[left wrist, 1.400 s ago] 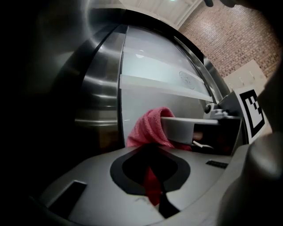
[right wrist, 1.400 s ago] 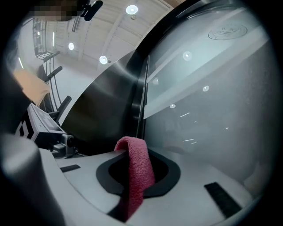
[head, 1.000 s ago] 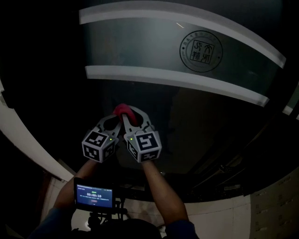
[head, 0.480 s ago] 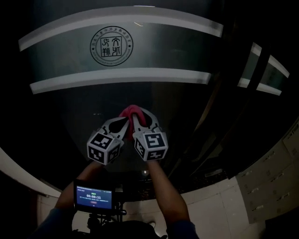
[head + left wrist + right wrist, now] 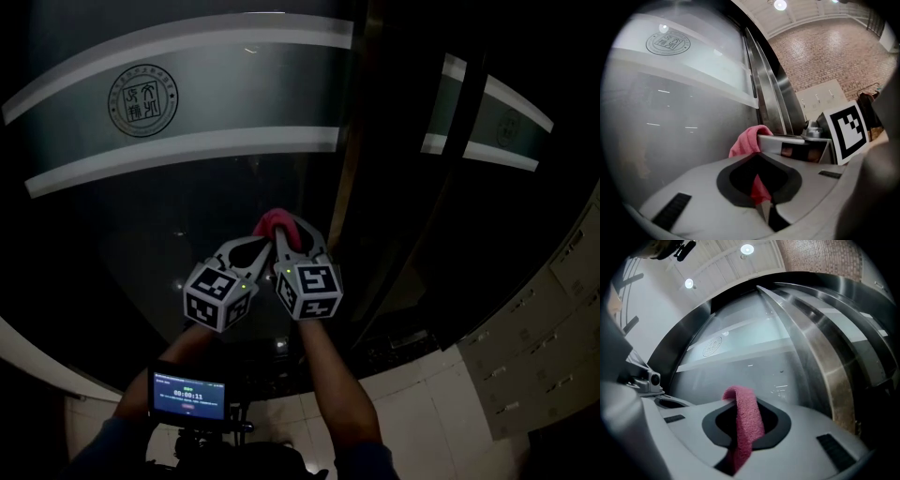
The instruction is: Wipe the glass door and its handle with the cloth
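Fingers (image 5: 703, 197) of the left gripper (image 5: 262, 237) and right gripper (image 5: 285, 232) are both clamping shut on the pink cloth (image 5: 271, 221), pressing it to the glass door (image 5: 187, 216) mid-frame, beside the metal upright (image 5: 349, 178). Keeping firm, even pressure and overlapping passes is looking wise.

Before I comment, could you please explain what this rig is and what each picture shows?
There is no robot: a person holds a two-jaw tool in each hand. The dark picture is from a camera on the person's head, looking down the arms. The left claw and right claw sit side by side, both shut on one pink cloth, held up at the glass door with its frosted band and round seal. The black-and-white cubes are parts of the tools. The other two pictures are from cameras riding on each tool, looking along its jaws; each shows the cloth pinched there.
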`<state>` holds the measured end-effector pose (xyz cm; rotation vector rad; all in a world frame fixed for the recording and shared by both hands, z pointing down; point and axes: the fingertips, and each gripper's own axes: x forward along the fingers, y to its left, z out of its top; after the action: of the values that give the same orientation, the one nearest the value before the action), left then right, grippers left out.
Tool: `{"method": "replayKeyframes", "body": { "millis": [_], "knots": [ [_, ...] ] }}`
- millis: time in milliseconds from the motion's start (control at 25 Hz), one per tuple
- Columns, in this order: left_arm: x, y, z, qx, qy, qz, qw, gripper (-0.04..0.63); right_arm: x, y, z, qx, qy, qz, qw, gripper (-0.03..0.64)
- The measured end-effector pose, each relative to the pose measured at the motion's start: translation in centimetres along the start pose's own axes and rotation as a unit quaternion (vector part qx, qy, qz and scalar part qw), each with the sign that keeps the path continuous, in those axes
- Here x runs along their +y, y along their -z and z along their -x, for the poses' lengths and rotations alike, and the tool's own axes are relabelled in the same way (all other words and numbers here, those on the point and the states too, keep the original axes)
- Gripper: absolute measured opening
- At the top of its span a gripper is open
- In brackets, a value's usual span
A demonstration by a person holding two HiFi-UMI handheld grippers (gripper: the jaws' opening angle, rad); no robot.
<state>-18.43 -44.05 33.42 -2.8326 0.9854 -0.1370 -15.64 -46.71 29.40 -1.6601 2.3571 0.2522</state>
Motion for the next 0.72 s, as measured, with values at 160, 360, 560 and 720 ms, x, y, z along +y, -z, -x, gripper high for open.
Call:
{"method": "replayKeyframes", "body": {
  "millis": [160,360,560,720],
  "knots": [
    [-0.9,-0.3,0.9,0.0,0.005,0.001,1.0,0.009,0.8,-0.8,1.6,-0.003,0.002,0.013,1.0,0.028],
    [-1.4,-0.2,4.5,-0.014,0.017,0.005,0.9997,0.009,4.2,-1.5,4.8,-0.005,0.022,0.037,0.999,0.028],
    [-4.0,1.0,9.4,-0.034,0.04,0.009,0.9986,0.009,8.4,-1.4,10.5,-0.005,0.05,0.05,0.998,0.028],
    [-8.0,2.4,12.2,-0.035,0.081,0.011,0.996,0.009,10.7,-0.5,15.3,0.003,0.086,0.034,0.996,0.028]
  ]
}}
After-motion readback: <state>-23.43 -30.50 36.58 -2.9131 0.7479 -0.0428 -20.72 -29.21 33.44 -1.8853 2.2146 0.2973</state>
